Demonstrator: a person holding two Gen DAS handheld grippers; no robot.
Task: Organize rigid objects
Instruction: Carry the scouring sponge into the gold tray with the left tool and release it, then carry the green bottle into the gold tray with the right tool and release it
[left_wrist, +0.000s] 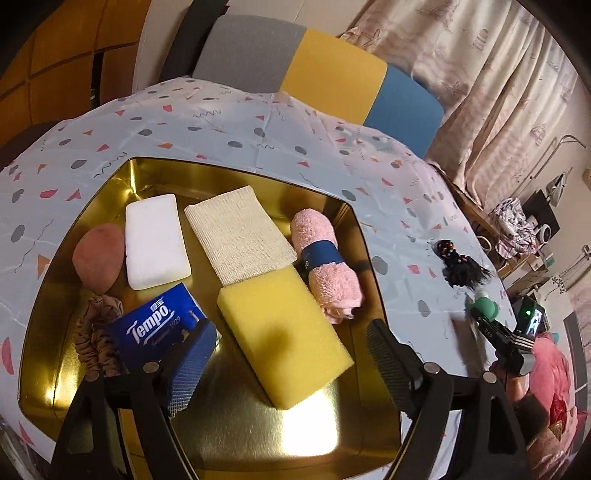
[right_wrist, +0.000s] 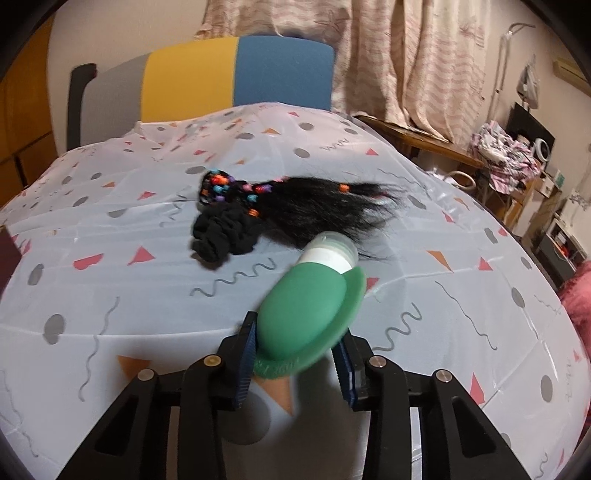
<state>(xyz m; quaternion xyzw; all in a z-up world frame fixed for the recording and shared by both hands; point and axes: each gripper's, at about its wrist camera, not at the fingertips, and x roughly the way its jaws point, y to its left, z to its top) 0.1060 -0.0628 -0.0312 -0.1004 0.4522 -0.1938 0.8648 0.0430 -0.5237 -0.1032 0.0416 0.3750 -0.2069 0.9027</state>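
1. Right gripper (right_wrist: 295, 354) clamped the green bottle (right_wrist: 308, 314) between both pads, cap pointing away, lifted above the tablecloth (right_wrist: 110, 295).
2. Just beyond the cap lay a black beaded hairpiece (right_wrist: 280, 210).
3. Left gripper (left_wrist: 291, 354) hung wide apart, holding nothing, over the gold tray (left_wrist: 258, 435), with the yellow sponge (left_wrist: 284, 336) between its fingers.

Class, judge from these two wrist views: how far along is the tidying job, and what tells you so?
Mostly done: the gold metal tray already holds the yellow sponge, white foam block, rolled pink towel and blue Tempo tissue pack. In hand: the right gripper clamps a green silicone bottle. Left: the black beaded hairpiece lies on the tablecloth. The left gripper is open.
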